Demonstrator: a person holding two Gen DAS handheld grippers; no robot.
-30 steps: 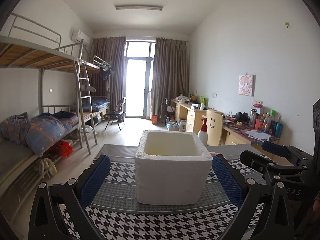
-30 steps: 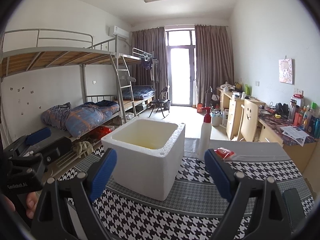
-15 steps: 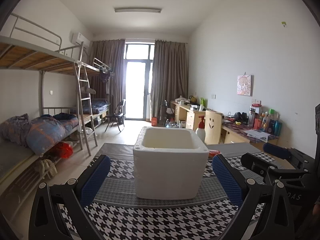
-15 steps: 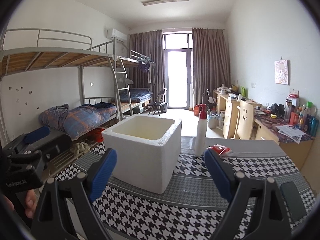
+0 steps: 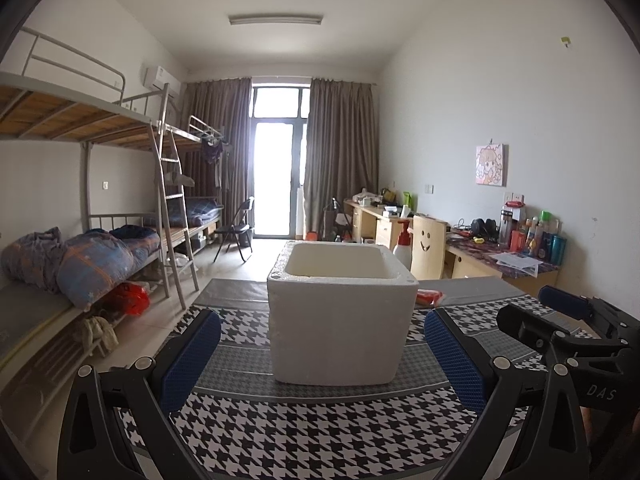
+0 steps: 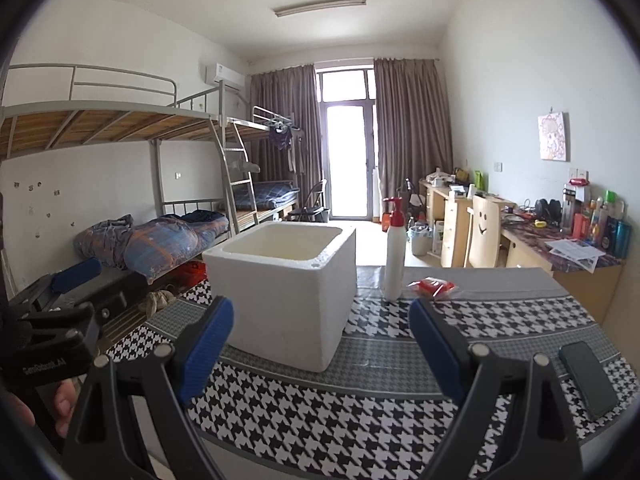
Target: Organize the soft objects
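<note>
Both grippers hang low over the near edge of the table (image 5: 320, 440), pointing almost level with a slight downward tilt toward the white foam box (image 5: 340, 320). The left gripper (image 5: 322, 352) has its blue pads spread wide, nothing between them, and the box stands just ahead of the gap. The right gripper (image 6: 320, 340) is likewise spread with nothing pinched; from its camera the box sits ahead and a little to the left.

The box stands upright and open-topped on the houndstooth cloth. Behind it, on the right, is a white pump bottle (image 6: 394, 256) with a red top, and just beside the bottle lies a small red packet (image 6: 434, 288) in clear wrap (the only soft-looking thing on the table, though what it holds is too small to tell). A dark phone (image 6: 588, 378) lies flat near the right edge.

In the right wrist view, fingers (image 6: 64, 400) of the person's left hand show at the lower left, wrapped under the left gripper's handle.
</note>
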